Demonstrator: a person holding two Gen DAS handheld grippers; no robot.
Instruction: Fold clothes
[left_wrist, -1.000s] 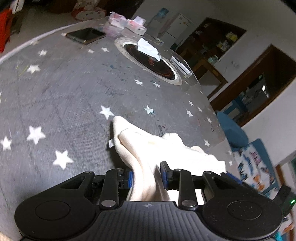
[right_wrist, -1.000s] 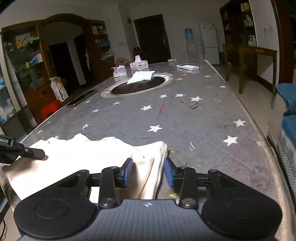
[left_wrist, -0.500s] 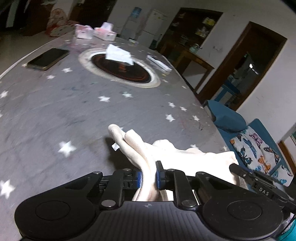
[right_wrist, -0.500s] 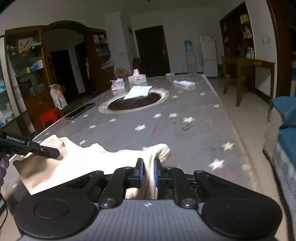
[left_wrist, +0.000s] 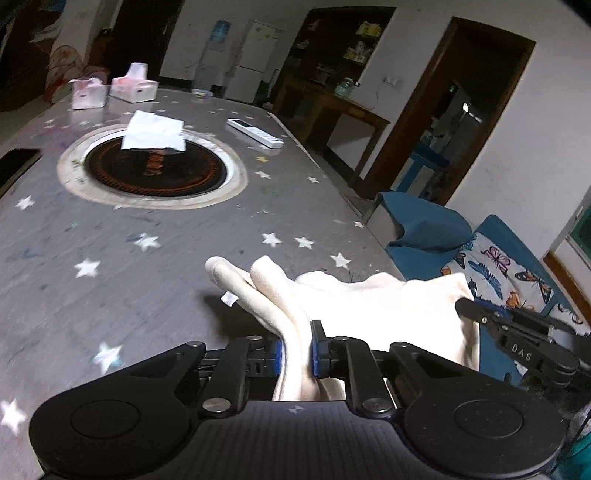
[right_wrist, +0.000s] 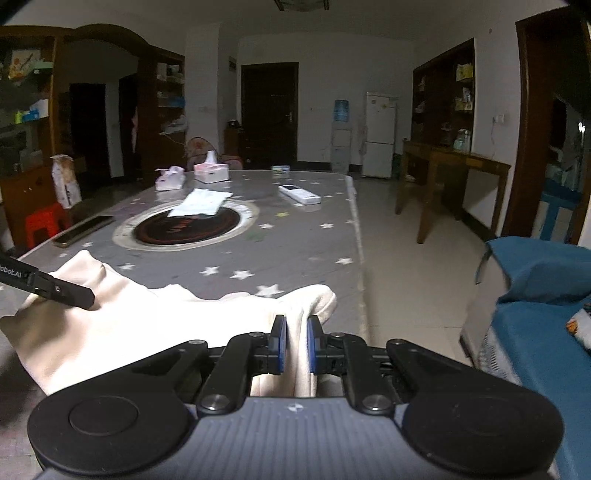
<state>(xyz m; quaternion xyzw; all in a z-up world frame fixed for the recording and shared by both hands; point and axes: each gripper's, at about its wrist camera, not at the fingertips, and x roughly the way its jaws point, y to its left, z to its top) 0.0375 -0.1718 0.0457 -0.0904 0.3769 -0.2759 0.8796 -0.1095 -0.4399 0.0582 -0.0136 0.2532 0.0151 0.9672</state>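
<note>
You grip the cloth (left_wrist: 369, 299) with both tongs: left tongs (left_wrist: 296, 345) and right tongs (right_wrist: 295, 341) each clenched on an end, cloth lifted over the near tabletop (left_wrist: 147, 280) edge. Step: carrying the fold. Next, swing both ends forward together and lay them flat.

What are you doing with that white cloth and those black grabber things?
I'm folding clothes. The left gripper and the right gripper are each shut on one end of a cream garment, holding it stretched between them over the near end of the grey star-patterned table. No fold has been laid down yet.
</note>
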